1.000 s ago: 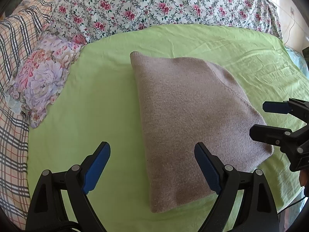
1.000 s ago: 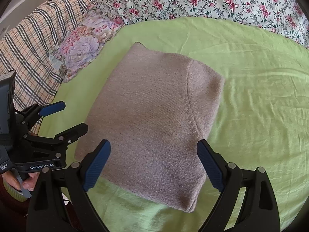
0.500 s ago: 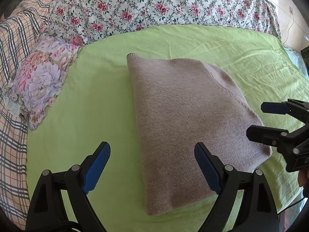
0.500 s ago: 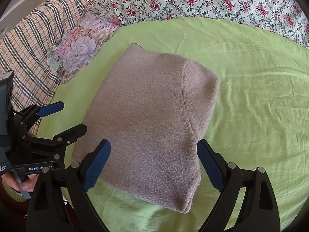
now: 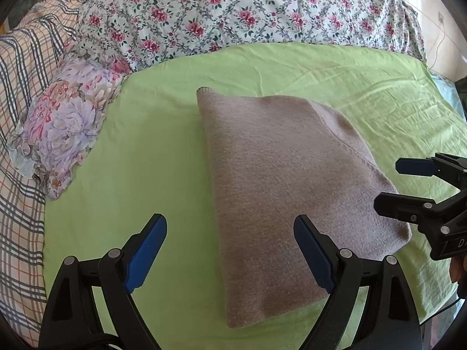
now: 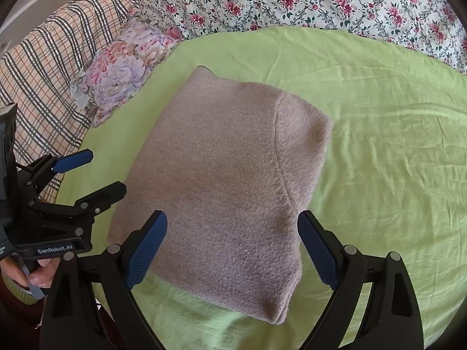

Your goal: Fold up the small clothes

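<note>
Grey-brown knitted cloth (image 5: 286,192), folded, lies on the green bed sheet (image 5: 151,151). Its near edge is between and under the fingers (image 6: 146,248) of the right gripper (image 6: 232,248); the left gripper (image 5: 230,250) is over its left near corner. Both fingers pairs stand wide apart, touching nothing. Compared with a second ago, almost nothing differs. Both grippers point down, side by side. Far behind lies a flowered quilt (image 5: 233,8).

White lettering "GenRobot.AI" stands on the black plastic body of the left gripper (image 6: 87,172), near left in the right wrist view; nothing else is legible.
</note>
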Motion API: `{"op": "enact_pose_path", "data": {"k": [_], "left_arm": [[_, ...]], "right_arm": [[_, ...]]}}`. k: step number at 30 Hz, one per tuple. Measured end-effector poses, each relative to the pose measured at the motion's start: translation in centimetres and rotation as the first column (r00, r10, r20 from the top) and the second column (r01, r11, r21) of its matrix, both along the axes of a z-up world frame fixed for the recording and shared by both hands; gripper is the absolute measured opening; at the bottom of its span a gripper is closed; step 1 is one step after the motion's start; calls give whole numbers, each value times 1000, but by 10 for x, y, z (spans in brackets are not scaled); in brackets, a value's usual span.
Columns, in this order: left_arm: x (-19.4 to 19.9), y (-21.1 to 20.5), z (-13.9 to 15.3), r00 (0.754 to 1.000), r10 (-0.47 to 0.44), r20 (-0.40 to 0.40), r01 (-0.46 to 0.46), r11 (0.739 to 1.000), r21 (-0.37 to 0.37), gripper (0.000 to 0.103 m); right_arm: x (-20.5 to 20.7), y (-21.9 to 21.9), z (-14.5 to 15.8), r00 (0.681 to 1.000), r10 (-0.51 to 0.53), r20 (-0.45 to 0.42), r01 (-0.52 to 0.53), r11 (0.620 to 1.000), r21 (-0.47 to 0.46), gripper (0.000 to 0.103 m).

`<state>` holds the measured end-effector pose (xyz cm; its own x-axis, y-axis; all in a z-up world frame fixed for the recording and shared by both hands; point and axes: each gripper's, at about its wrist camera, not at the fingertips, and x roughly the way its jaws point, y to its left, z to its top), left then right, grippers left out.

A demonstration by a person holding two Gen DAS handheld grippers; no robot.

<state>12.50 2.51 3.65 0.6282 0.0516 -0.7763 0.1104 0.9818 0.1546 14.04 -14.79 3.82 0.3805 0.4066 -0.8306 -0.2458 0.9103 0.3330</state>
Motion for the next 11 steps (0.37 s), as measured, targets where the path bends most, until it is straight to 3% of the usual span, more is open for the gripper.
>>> {"op": "enact_pose_path", "data": {"k": [11], "left_arm": [[7,3,0,1000,29,-7,-29,1000,-1,89]], "right_arm": [[5,-2,-2,1000,-6,-5,6,1000,15,91]]}}
